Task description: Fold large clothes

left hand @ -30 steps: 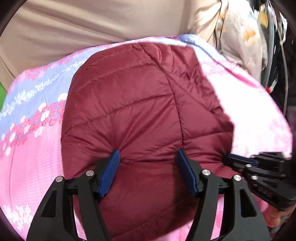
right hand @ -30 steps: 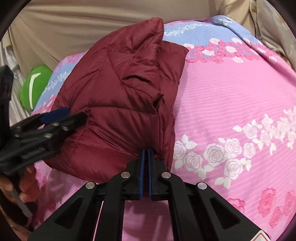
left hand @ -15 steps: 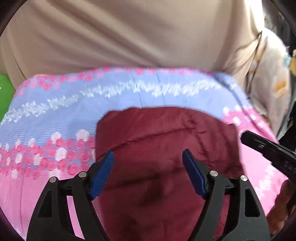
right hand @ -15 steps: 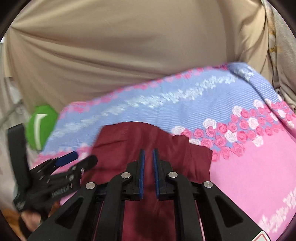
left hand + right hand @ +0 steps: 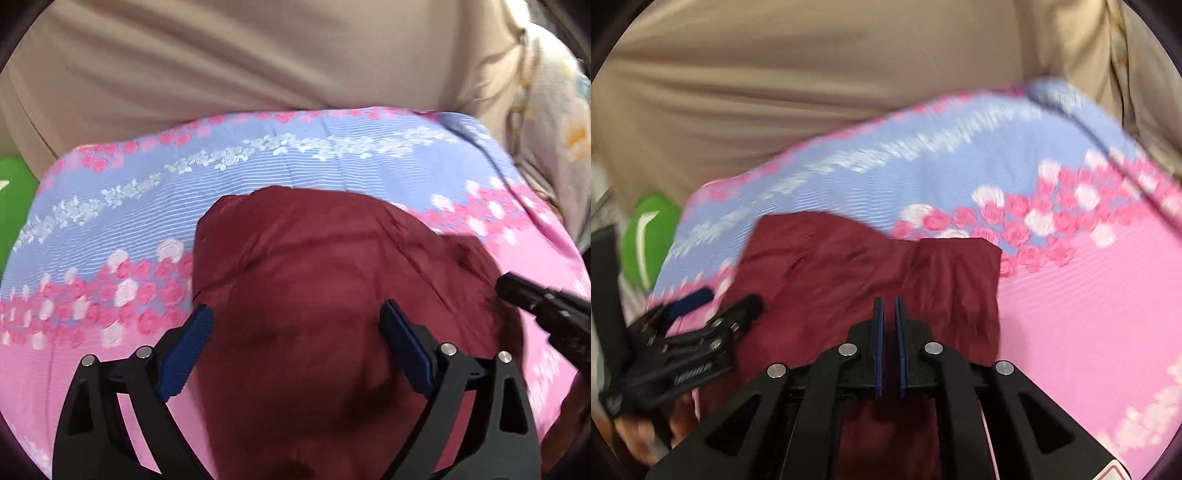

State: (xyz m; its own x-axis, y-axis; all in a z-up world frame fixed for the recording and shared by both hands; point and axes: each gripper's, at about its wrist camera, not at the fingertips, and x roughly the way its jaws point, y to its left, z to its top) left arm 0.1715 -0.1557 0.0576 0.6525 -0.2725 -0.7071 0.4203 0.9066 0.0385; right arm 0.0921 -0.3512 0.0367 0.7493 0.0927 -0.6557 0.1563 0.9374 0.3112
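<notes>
Released jacket (image 5: pixel 871 273) beneath lifted hand-held gripper (image 5: pixel 889 314)

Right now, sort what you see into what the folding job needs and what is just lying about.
Belongs to the job:
maroon padded jacket
left gripper, fingers wide apart
right gripper, fingers nearly together
floral bedsheet under the jacket

Lying about:
green object
beige cloth
pale patterned fabric

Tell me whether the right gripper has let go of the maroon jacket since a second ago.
Yes. The right gripper had pinched the jacket; now slightly parted, it holds nothing.
</notes>
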